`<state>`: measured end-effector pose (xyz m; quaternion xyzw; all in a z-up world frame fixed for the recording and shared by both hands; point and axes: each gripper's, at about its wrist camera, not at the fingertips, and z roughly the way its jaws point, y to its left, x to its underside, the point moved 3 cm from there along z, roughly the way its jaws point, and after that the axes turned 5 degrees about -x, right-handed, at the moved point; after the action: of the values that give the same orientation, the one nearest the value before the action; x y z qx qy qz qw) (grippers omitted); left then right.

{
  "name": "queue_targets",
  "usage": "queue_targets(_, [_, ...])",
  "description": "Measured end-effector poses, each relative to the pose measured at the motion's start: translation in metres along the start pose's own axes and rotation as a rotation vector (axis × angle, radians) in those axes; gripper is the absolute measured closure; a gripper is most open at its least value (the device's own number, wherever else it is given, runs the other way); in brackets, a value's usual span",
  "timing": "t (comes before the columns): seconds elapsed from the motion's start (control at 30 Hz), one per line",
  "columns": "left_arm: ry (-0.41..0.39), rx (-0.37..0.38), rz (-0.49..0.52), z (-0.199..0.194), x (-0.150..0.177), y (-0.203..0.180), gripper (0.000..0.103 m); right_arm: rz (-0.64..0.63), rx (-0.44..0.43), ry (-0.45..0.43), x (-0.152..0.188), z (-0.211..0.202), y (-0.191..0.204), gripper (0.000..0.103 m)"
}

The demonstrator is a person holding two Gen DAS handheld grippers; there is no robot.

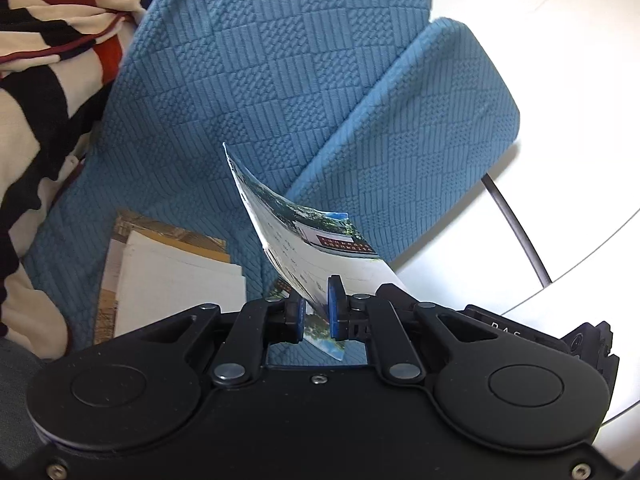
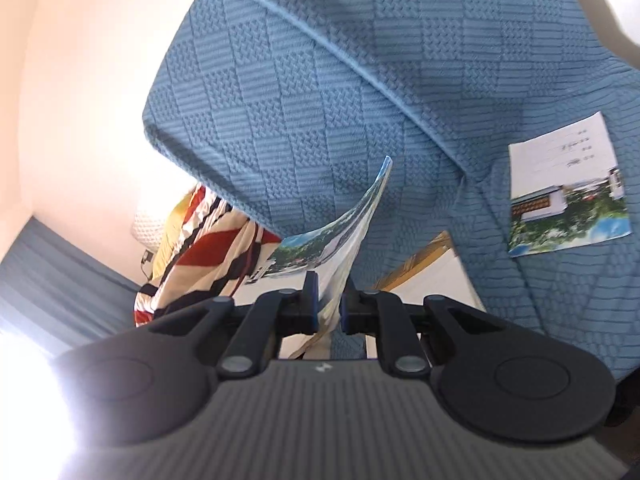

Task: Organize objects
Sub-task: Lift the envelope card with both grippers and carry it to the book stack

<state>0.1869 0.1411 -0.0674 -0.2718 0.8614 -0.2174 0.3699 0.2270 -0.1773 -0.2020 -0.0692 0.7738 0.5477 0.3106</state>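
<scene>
Fingers of my left gripper are pinching a booklet by its near edge, and my right gripper is clamping another, both hanging clear of the blue sofa for stacking.

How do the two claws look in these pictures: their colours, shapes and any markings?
Both are matte black. The left claw has two angled link arms with silver rivets, round discs at either side, blue pads on its fingers and faint white letters on its right edge. The right claw has the same build, with a ribbed grey body bearing a small pale logo.
</scene>
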Motion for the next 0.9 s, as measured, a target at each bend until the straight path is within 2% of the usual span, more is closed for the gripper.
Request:
queue_targets(0.4, [0.06, -0.028, -0.056, 0.022, 0.011, 0.069, 0.093, -0.046, 0.058, 0.055, 0.035, 0.046, -0.014, 0.09])
queue_targets(0.9, [0.202, -0.071, -0.046, 0.082, 0.044, 0.1, 0.092, -0.069, 0.211, 0.078, 0.059, 0.07, -0.057, 0.09])
